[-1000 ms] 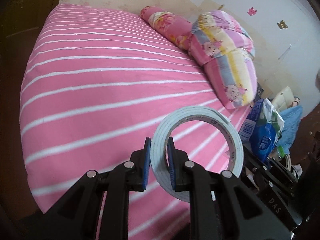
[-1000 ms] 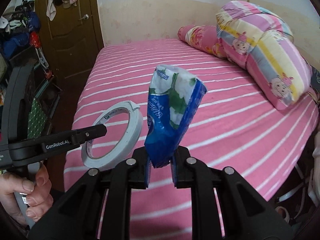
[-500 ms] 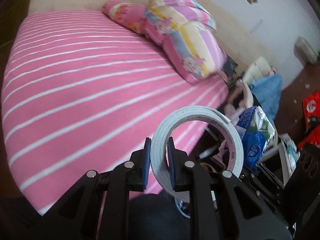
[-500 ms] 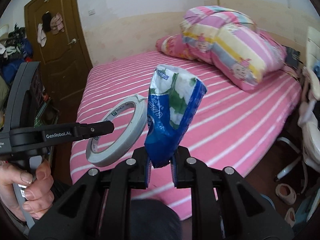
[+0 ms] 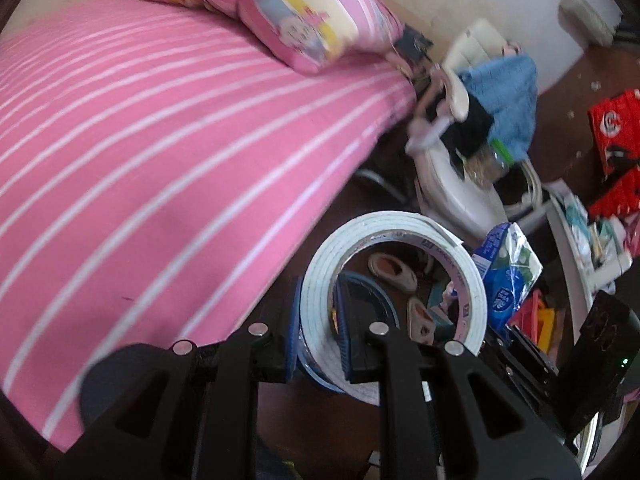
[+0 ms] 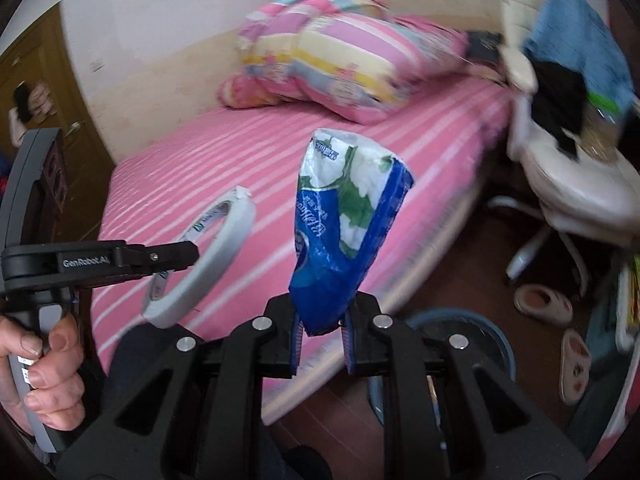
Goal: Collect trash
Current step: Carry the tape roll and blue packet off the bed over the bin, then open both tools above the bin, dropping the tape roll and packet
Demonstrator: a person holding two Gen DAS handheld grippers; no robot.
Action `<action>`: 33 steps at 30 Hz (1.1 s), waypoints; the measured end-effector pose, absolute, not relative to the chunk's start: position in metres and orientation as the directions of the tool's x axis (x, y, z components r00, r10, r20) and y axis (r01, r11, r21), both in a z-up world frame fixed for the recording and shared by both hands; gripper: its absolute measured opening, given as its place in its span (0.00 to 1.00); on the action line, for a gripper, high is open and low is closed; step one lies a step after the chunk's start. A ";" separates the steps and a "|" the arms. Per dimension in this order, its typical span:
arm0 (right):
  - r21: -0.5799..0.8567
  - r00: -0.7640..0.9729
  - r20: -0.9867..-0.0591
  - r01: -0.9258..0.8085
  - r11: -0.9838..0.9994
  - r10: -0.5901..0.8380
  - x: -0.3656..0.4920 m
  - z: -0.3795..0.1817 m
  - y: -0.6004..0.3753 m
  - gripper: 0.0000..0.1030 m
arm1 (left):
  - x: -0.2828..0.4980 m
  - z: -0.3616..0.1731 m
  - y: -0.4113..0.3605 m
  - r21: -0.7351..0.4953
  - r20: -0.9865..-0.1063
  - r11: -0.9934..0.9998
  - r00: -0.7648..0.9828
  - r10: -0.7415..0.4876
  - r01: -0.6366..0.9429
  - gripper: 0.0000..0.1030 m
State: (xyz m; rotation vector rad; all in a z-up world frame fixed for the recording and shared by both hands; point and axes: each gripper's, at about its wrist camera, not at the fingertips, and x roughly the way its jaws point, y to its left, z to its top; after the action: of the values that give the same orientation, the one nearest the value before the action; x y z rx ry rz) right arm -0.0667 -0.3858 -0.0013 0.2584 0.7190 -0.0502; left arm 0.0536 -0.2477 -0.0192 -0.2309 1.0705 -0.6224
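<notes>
From the left wrist camera, the left gripper (image 5: 320, 344) has its blue-padded jaws closed on the wall of a white ring-shaped roll of foam tape (image 5: 472, 284), one pad outside the ring and one inside. The roll stands upright on edge in the grip, past the foot of the pink bed with thin white stripes (image 5: 160, 140) and over dark floor. Through its hole a beige slipper (image 5: 394, 270) and the curved rim of a dark blue round bin (image 5: 376, 290) show on the floor below. Just right of the roll is the crumpled blue, white and green plastic wrapper (image 5: 506, 276). A white swivel chair (image 5: 460, 192) draped with a blue cloth (image 5: 508, 96) stands beyond the bed's corner.

From the right wrist camera, the right gripper (image 6: 322, 340) pinches the lower end of the wrapper (image 6: 344, 228), which rises upright from the jaws with its torn mouth on top. To the left, the person's left hand (image 6: 44, 364) grasps the handle of the left gripper (image 6: 192, 254), whose tip clamps the tape roll (image 6: 208, 256), tilted in the air over the striped bed (image 6: 200, 168). Both items are off any surface. The blue bin (image 6: 476, 334) sits on the floor just behind the right gripper, two slippers (image 6: 544, 300) beside it.
</notes>
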 end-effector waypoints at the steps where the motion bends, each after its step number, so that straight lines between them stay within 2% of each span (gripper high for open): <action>1: 0.221 0.748 -0.663 0.150 0.964 0.035 -0.071 -0.006 -0.394 0.16 | 0.053 -0.024 -0.257 -0.466 -0.753 0.804 0.312 -0.580 0.369 0.15; 11: 0.267 0.668 -0.744 0.321 0.909 -0.018 -0.096 -0.079 -0.469 0.16 | 0.047 -0.078 -0.348 -0.417 -0.830 0.790 0.166 -0.532 0.450 0.15; 18: 0.280 0.582 -0.813 0.398 0.874 -0.004 -0.093 -0.135 -0.496 0.16 | 0.053 -0.139 -0.408 -0.386 -0.879 0.767 0.047 -0.475 0.513 0.15; 23: 0.278 0.531 -0.848 0.438 0.855 0.003 -0.089 -0.163 -0.510 0.16 | 0.066 -0.186 -0.423 -0.399 -0.901 0.777 -0.054 -0.429 0.487 0.15; 29: 0.269 0.481 -0.877 0.475 0.838 0.009 -0.082 -0.193 -0.518 0.16 | 0.077 -0.207 -0.441 -0.407 -0.902 0.758 -0.093 -0.422 0.509 0.16; 31: 0.266 0.462 -0.887 0.484 0.834 0.014 -0.078 -0.201 -0.520 0.21 | 0.078 -0.213 -0.446 -0.380 -0.913 0.756 -0.087 -0.398 0.533 0.17; 32: 0.262 0.456 -0.890 0.488 0.833 0.012 -0.077 -0.203 -0.521 0.36 | 0.079 -0.215 -0.449 -0.359 -0.922 0.760 -0.079 -0.380 0.542 0.24; 33: 0.229 0.450 -0.893 0.517 0.825 -0.034 -0.079 -0.203 -0.524 0.60 | 0.079 -0.216 -0.450 -0.339 -0.929 0.764 -0.069 -0.363 0.548 0.39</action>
State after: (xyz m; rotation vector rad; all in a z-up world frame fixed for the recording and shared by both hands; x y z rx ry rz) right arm -0.0788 -0.5237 -0.2027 0.5186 1.0591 -0.3605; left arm 0.0792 -0.4503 -0.2160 0.1605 1.4592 -0.7541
